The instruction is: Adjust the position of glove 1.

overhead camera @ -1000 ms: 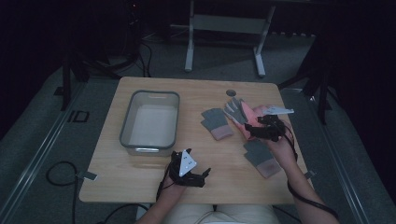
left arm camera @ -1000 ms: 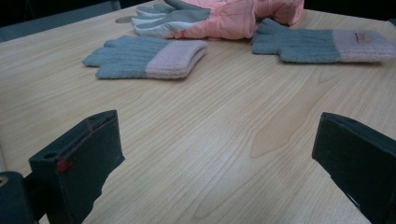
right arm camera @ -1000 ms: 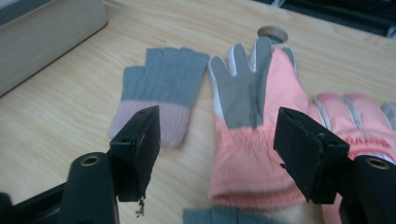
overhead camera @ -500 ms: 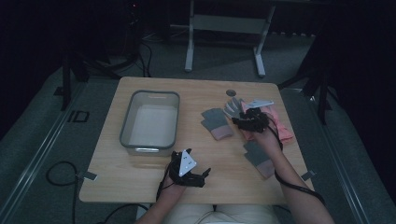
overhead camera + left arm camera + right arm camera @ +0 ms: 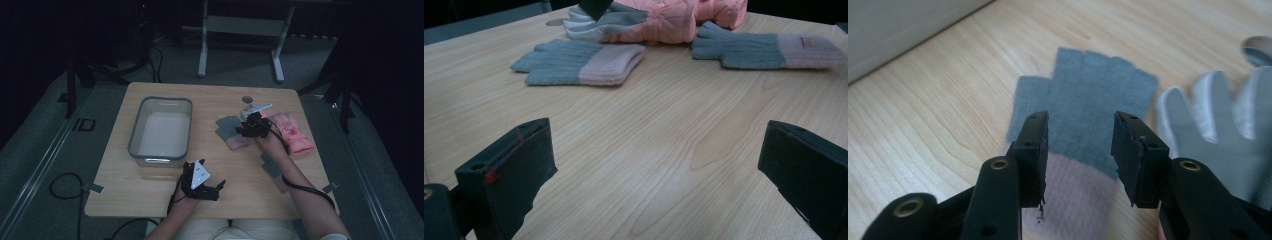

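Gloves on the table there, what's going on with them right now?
A person works two claws over a wooden table. The right claw is poised over a grey-and-pink knit glove, its jaws just closing in with the glove between them but not yet pinched. A pink padded glove lies right beside it, and a second knit glove nearer the person. The left claw rests open near the table's front edge. The grey bin holds no glove.

The person's arm is hiding part of the near grey glove, and the pink mitten is running off the top edge.
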The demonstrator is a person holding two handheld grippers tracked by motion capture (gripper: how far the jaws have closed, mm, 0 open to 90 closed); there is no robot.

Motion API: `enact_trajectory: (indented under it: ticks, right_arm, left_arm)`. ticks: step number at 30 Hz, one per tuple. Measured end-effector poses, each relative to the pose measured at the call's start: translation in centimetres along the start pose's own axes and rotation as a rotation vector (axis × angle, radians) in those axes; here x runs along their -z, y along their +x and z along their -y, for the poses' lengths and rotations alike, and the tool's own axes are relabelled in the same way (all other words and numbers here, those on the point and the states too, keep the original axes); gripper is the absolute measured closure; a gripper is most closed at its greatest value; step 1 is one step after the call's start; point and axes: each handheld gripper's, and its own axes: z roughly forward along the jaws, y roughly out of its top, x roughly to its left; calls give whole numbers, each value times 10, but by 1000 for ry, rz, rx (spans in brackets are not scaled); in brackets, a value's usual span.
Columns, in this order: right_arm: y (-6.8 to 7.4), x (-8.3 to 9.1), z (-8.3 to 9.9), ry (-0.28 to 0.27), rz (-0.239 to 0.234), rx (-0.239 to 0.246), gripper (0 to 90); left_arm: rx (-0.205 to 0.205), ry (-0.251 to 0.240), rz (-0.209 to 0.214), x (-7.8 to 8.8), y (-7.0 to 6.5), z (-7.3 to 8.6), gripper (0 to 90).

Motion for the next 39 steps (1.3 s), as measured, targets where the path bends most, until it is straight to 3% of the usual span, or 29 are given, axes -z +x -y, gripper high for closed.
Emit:
enact_trajectory:
  ticks: [2,6,11,17,21,24,27,29,33,39]
  right_arm:
    - [1,-8,-2,9,-3,28,577]
    - [0,-22,-5,29,-32,30,590]
    - [-3,-35,-8,56,-16,51,593]
    - [-9,-47,-7,75,-29,43,604]
    - [-8,-57,-2,110,-15,70,596]
    - [-7,-58,-3,125,-13,64,662]
    - [-3,-58,-6,142,1,89,758]
    - [-1,-59,-7,152,8,75,798]
    - [1,-50,-9,137,-29,-26,846]
    - [16,-10,-14,48,-5,-96,848]
  left_arm:
    - [2,0,1,0,0,0,10]
    - [9,-2,5,0,1,0,10]
    - [-2,-4,1,0,0,0,10]
    - [5,-7,5,1,0,0,10]
    - [3,-8,4,1,0,0,10]
    - [-6,-3,2,0,-1,0,10]
    - [4,-6,4,1,0,0,10]
    - [12,-8,5,1,1,0,10]
    - [6,-10,4,1,1,1,10]
    - [3,-10,2,1,0,0,10]
